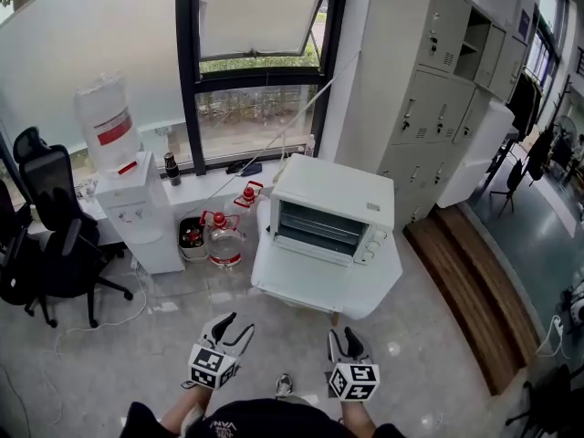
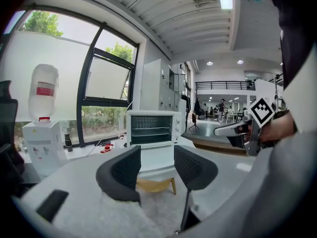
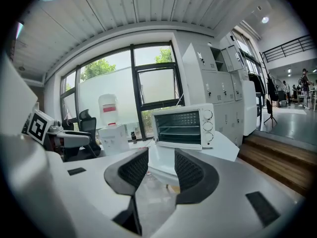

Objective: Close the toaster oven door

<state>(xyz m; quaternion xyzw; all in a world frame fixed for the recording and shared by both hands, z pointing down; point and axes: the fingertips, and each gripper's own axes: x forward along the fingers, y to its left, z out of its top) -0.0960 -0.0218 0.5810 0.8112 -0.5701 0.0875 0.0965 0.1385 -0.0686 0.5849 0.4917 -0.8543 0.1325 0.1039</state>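
Plainly shows a white toaster oven (image 1: 330, 210), racks (image 1: 319, 226) visible at its front and knobs (image 1: 372, 242) at its right, on a small white table (image 1: 301, 286) by the window (image 1: 260, 108), well apart from left gripper (image 1: 237, 327) and right gripper (image 1: 345, 341), both spread wide and empty; cannot tell whether that front stands open or shut; grey tiled floor (image 1: 429, 336), water dispenser (image 1: 137, 203), lockers (image 1: 438, 71) around.

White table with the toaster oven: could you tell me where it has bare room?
Bare white tabletop lies in front of the white toaster oven, along the near edge. Crowded: the floor left of it, with a clear red-capped jug.
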